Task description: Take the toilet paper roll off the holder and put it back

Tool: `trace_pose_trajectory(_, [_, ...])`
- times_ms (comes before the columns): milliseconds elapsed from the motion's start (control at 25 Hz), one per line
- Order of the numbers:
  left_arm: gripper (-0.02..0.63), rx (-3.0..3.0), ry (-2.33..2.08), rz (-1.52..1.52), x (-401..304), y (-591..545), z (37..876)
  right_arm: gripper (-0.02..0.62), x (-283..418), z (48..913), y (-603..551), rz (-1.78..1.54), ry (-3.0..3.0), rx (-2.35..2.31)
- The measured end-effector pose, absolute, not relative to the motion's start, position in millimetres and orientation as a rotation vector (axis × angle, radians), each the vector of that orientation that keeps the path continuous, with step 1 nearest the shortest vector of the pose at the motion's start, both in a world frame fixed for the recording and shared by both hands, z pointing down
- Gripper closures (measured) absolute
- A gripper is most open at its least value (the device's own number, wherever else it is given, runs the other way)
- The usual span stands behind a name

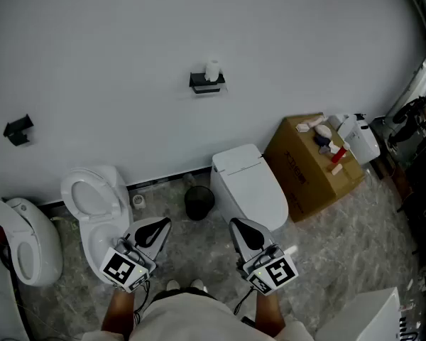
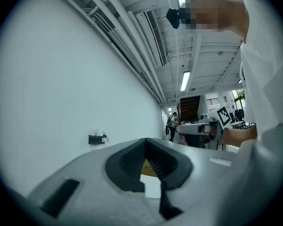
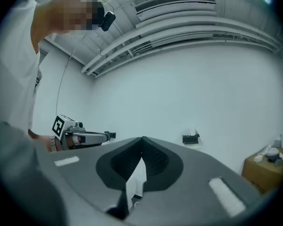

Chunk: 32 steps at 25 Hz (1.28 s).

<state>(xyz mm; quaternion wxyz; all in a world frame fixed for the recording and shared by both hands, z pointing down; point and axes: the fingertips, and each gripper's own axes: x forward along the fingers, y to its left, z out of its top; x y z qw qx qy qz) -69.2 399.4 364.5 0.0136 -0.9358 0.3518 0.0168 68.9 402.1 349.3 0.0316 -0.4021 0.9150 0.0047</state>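
- White wall (image 1: pixel 113 41) ahead carries the holder (image 1: pixel 207 85), with the toilet paper roll (image 1: pixel 212 69) upright on top.
- Left gripper (image 1: pixel 158 226) and right gripper (image 1: pixel 239 226) — both closed, nothing held — hang low, well apart from the roll.

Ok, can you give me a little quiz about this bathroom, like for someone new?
1. True or false: the toilet paper roll sits on the wall holder.
2. What stands on the floor between the open toilet and the closed toilet? A) black bin B) red bucket C) chair
3. Fill in: the left gripper and right gripper both have jaws that are ____.
Key: 1 true; 2 A; 3 shut.
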Motion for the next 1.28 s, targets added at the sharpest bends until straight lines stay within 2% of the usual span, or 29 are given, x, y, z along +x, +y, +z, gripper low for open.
trace_pose_trajectory(1280, [0.606, -2.909, 1.178, 0.002, -65, 402, 381, 0.581, 70, 362, 401, 0.029, 2.874, -1.244])
